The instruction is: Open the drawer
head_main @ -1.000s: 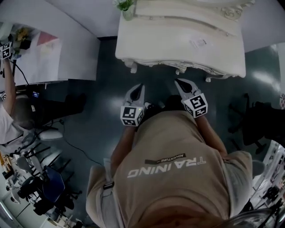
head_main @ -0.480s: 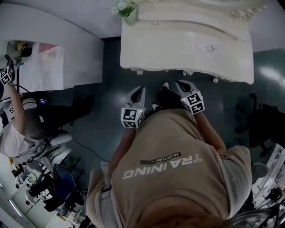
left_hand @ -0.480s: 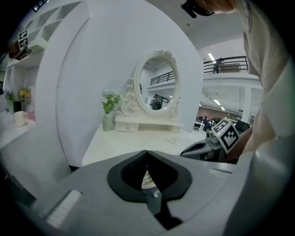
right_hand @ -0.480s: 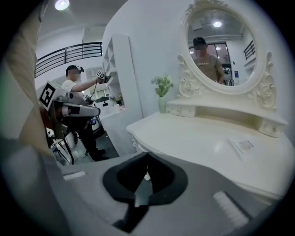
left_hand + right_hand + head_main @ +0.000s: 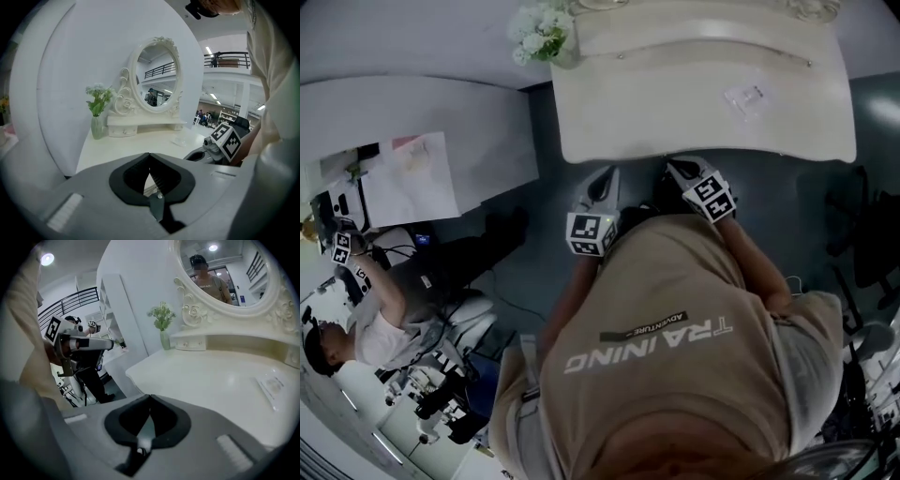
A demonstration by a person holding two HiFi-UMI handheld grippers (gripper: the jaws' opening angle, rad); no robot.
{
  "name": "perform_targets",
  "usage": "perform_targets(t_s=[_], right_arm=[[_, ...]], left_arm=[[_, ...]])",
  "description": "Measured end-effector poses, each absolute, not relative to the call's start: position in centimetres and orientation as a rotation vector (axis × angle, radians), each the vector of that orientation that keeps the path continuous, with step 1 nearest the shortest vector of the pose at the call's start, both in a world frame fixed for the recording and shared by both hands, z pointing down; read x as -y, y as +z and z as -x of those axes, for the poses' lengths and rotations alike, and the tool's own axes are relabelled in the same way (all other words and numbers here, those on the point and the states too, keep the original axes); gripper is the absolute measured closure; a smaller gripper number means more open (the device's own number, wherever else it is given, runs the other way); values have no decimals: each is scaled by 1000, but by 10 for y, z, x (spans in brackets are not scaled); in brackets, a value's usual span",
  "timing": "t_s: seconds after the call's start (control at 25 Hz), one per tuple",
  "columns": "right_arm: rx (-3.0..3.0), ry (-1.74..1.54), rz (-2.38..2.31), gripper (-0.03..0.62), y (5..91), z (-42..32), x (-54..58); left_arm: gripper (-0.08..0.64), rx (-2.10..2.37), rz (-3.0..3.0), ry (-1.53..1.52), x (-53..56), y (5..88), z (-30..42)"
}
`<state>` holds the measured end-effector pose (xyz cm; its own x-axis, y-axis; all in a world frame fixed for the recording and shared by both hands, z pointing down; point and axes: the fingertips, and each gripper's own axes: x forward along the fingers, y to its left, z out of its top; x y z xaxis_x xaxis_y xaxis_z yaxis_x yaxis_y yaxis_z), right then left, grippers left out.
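Though empty, left gripper [image 5: 149, 155], right gripper [image 5: 150, 397], closed

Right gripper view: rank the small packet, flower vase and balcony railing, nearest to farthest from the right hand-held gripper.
1. Small packet, on the tabletop, right.
2. Flower vase, table's back left corner.
3. Balcony railing, far upper left.

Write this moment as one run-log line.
left tongs: shut, empty | right tongs: shut, empty | place: both at front edge of dressing table

Beige T-shirt [image 5: 675, 375] (white "TRAINING" print), grey left gripper [image 5: 606, 174], grey right gripper [image 5: 674, 167], black-and-white marker cubes [image 5: 592, 234]
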<state>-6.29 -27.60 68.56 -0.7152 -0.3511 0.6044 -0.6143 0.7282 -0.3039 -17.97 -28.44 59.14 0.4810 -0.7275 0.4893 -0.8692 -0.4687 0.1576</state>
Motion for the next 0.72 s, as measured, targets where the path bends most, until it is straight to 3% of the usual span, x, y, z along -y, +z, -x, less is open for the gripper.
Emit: perform_targets(t_s=[0.64,0.68,0.72], right_arm=[[2035,952,-918,589,786,61,265],[2025,960,-926,583,790,65,265],[2016,960,-940,509,795,69,268]], left_arm=[[561,1029,-2468,489,317,608,198],[561,1032,-2471,478,318,606,205],[561,1034,-2471,473,319,606,215]])
